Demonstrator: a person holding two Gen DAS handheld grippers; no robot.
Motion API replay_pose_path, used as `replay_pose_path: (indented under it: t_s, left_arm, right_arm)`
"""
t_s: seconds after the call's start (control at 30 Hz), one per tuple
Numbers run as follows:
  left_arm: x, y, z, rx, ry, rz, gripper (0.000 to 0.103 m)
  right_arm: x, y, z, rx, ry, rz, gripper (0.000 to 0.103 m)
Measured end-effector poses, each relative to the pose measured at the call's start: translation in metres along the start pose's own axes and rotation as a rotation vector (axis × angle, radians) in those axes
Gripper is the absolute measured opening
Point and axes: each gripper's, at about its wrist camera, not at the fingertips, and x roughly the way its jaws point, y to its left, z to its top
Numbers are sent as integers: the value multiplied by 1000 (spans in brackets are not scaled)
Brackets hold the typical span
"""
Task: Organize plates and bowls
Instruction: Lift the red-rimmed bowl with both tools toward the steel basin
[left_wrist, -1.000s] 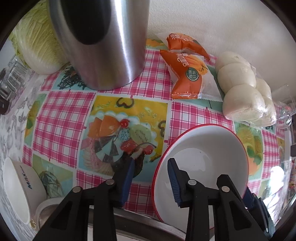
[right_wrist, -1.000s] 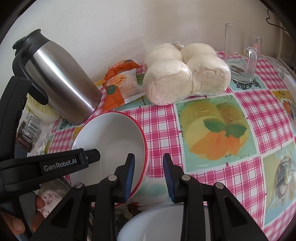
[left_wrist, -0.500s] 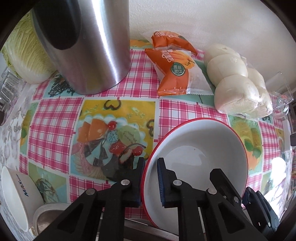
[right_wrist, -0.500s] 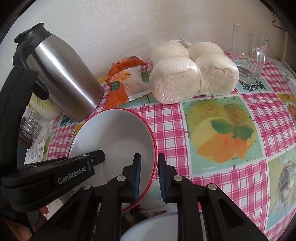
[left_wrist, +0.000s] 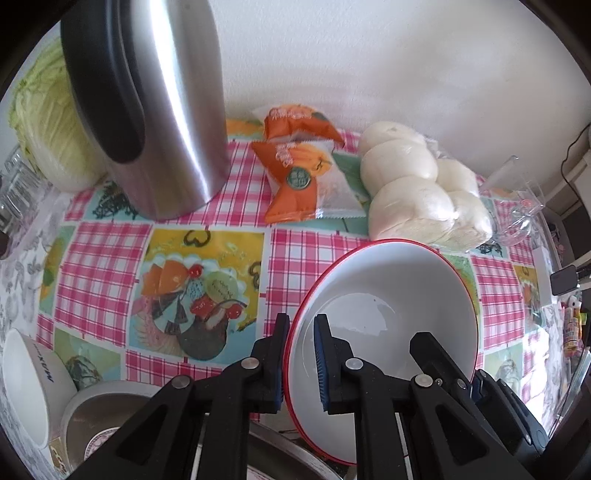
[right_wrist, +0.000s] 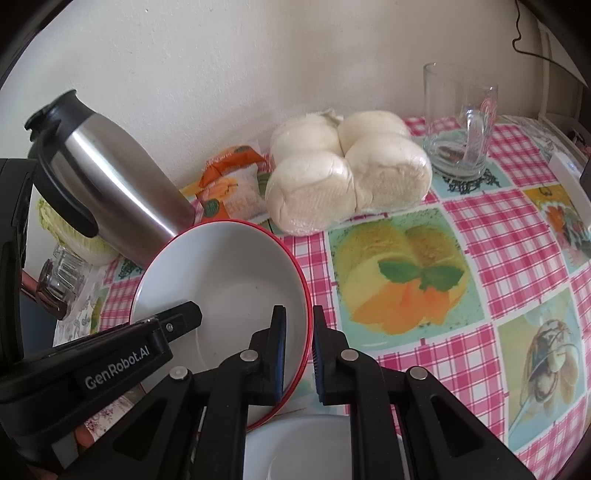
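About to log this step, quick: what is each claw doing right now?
Left claw: closed on the left rim of the red-rimmed bowl.
Right claw: closed on the same bowl's right rim.

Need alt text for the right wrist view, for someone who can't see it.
The right hand-held gripper is shut on the rim of a red-edged white bowl, whose far side the left hand-held gripper also holds. Behind, on the checked tablecloth, are a steel jug, wrapped buns and a glass mug.
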Motion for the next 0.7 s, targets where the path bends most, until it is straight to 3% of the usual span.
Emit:
replay_pose_path:
  t_s: [0.37, 0.7]
  left_arm:
    - [-56, 22, -20, -103, -56, -20, 16]
    - [-110, 56, -50, -186, -122, -6, 16]
  right_arm:
    - [-44, 28, 0, -95, -44, 9, 14]
    - [-85, 75, -25, -213, -48, 25, 14]
